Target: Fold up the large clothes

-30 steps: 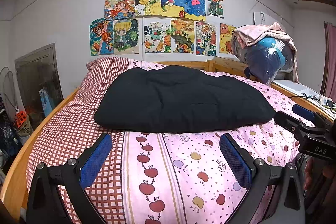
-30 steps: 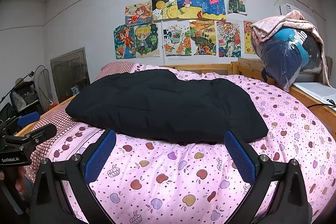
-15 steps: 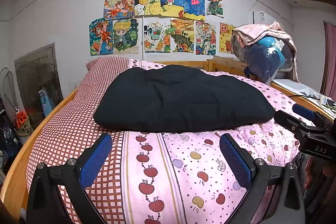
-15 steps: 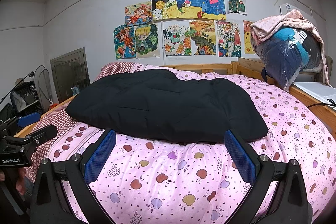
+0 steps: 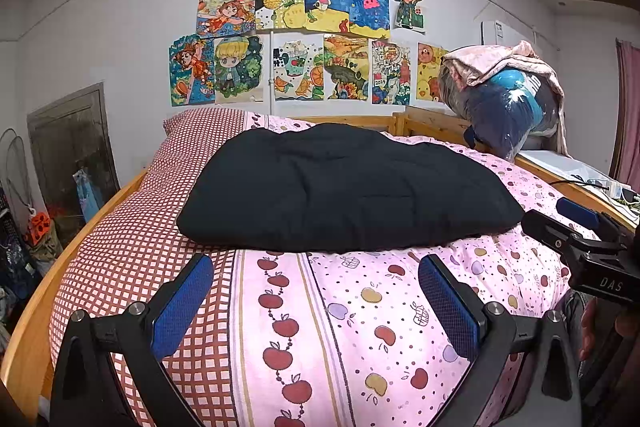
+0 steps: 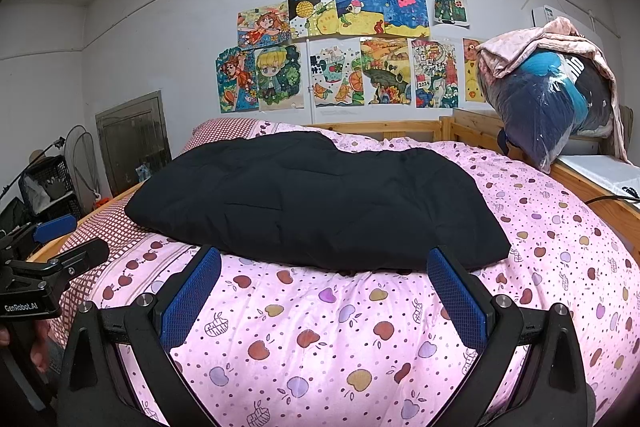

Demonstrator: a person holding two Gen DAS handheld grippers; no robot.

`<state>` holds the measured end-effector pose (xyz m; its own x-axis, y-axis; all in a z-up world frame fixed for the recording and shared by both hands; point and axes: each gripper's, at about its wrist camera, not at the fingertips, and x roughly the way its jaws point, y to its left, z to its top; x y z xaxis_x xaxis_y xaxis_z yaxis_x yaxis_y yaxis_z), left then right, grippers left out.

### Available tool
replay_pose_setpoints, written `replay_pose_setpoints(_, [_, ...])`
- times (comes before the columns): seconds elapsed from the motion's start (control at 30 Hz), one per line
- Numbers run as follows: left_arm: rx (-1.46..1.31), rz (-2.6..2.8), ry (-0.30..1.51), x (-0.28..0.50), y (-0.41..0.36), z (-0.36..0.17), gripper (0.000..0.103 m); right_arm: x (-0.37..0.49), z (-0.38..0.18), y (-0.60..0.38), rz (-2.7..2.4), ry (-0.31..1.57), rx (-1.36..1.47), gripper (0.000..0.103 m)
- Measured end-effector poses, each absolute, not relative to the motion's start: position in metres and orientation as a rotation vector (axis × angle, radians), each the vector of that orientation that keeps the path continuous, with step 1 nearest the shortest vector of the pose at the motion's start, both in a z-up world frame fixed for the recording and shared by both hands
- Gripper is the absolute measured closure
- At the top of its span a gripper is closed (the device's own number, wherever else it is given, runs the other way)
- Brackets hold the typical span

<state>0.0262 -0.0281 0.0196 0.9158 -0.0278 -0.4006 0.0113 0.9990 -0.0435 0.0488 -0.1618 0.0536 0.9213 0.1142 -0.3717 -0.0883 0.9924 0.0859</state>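
You saw the black padded garment [image 5: 348,191] lying flat and folded on the pink bed [image 5: 360,327], spread across the frame's middle, its near edge facing you.

Both wrist views low at bed [image 5: 120,255] foot, facing headboard wall; left view further left.

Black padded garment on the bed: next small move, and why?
Probably ease both grippers forward to its near hem. The black padded garment lies flat on the pink apple-print bedcover; the left gripper and right gripper are open, empty, short of it.
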Motion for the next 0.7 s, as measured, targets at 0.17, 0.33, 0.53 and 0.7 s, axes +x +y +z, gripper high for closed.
replay_pose_setpoints(0.17, [-0.04,-0.021,0.414,0.0263,-0.0282,0.0196,0.0,0.0491,0.0531,-0.161,0.104,0.387,0.068,0.002])
replay_pose_setpoints(0.33, [-0.046,-0.025,0.414,0.0237,-0.0285,0.0203,0.0,0.0488,0.0536,-0.1616,0.104,0.386,0.069,0.002])
replay_pose_setpoints(0.53, [-0.068,-0.046,0.425,0.022,-0.0271,0.0213,0.0,0.0488,0.0523,-0.1606,0.104,0.387,0.07,0.002])
replay_pose_setpoints(0.7, [-0.075,-0.045,0.433,0.0237,-0.03,0.0194,0.0,0.0484,0.0519,-0.1611,0.104,0.387,0.07,0.002])
